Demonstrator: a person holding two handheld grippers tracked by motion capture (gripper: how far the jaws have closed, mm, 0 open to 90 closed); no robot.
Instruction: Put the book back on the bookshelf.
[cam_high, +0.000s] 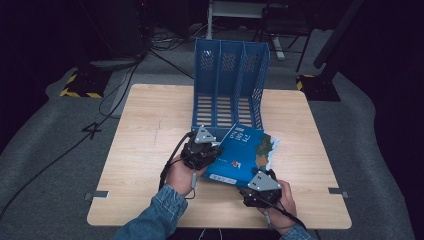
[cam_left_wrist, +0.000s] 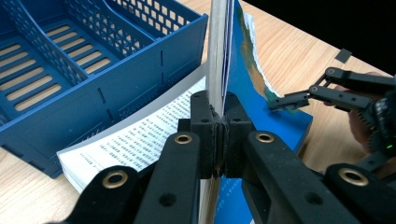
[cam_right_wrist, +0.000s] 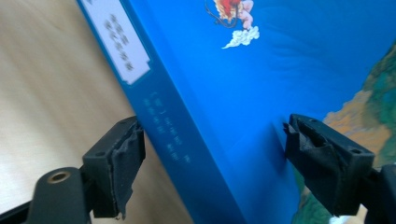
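A blue book (cam_high: 244, 155) sits near the front edge of the table (cam_high: 150, 150), just right of centre, directly in front of a blue file rack (cam_high: 227, 85) w/ three slots whose open side faces the person. The book is partly opened: in the left gripper view its front cover and a thick wad of pages stand up on edge, while the remaining pages (cam_left_wrist: 135, 140) lie flat, touching the rack's low front lip. The left gripper (cam_high: 202, 150), at the book's left edge, has its jaws pinched tight on that raised wad. The right gripper (cam_high: 260, 187) is at the book's front-right, near the spine end; its jaws stand wide, one pad off the spine side above bare wood, the other touching or just above the cover, so it grips nothing yet. The spine runs diagonally, from the front edge up toward the rack's right slot, so the long axis already points roughly into the rack. Judgement: the rack lies straight ahead of both hands, left hand nearer to it; closing the book and standing it upright looks like the turning point, w/ the right gripper needing a hold on the spine before any lift. The cover's right edge looks wavy and soft, so it may flop.
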